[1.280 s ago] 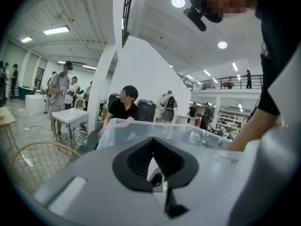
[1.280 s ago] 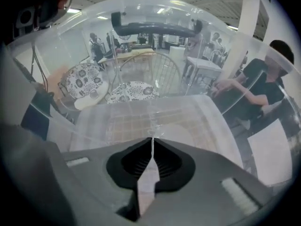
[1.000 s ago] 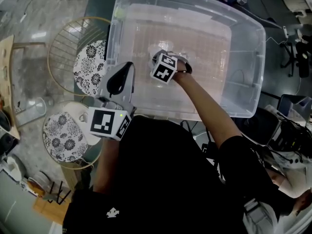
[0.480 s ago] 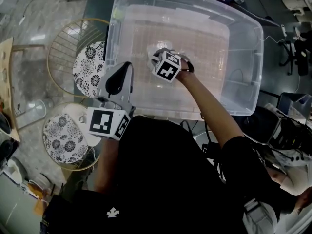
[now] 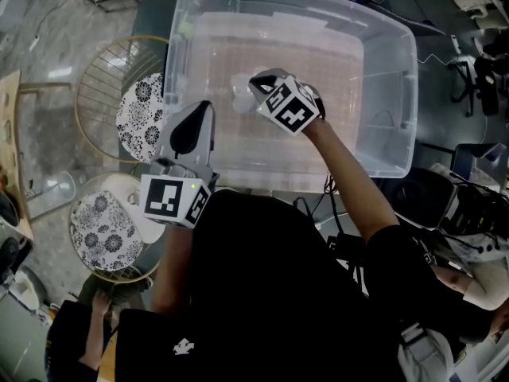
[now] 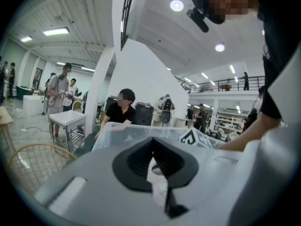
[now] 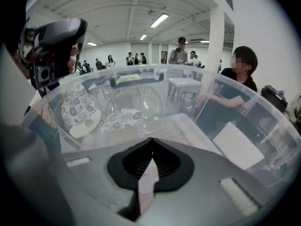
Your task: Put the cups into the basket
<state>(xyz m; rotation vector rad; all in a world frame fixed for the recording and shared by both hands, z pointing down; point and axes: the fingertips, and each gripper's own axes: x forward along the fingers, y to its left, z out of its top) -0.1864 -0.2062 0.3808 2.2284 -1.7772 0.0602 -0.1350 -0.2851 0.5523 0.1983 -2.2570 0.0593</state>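
Head view: a clear bin (image 5: 398,46) fills the upper centre. Two wire baskets stand at the left. The upper basket (image 5: 95,70) holds the upper floral cup (image 5: 139,118), and the lower basket (image 5: 119,273) holds the lower floral cup (image 5: 102,229). The right gripper (image 5: 264,82) reaches inside the bin, mid-frame. A pale translucent shape (image 5: 241,94) lies just left of its tip; it may be a clear cup but is too faint to say. The left gripper (image 5: 200,114) hangs at the bin's left wall, beside the baskets and touching neither cup.

Left gripper view: the left gripper (image 6: 151,147) has its jaws drawn together with nothing between them. The bin rim lies ahead.

Right gripper view: the right gripper (image 7: 150,149) is likewise closed and empty, with the bin floor beyond. Both floral cups show through the bin wall at left of centre, well apart from the jaws.

Judgement: both visible cups are already basketed, so the step in hand looks like a fetch from the bin. The next move calls for parting the right jaws, closing on that pale shape if it is a cup, then lifting it over the left wall.
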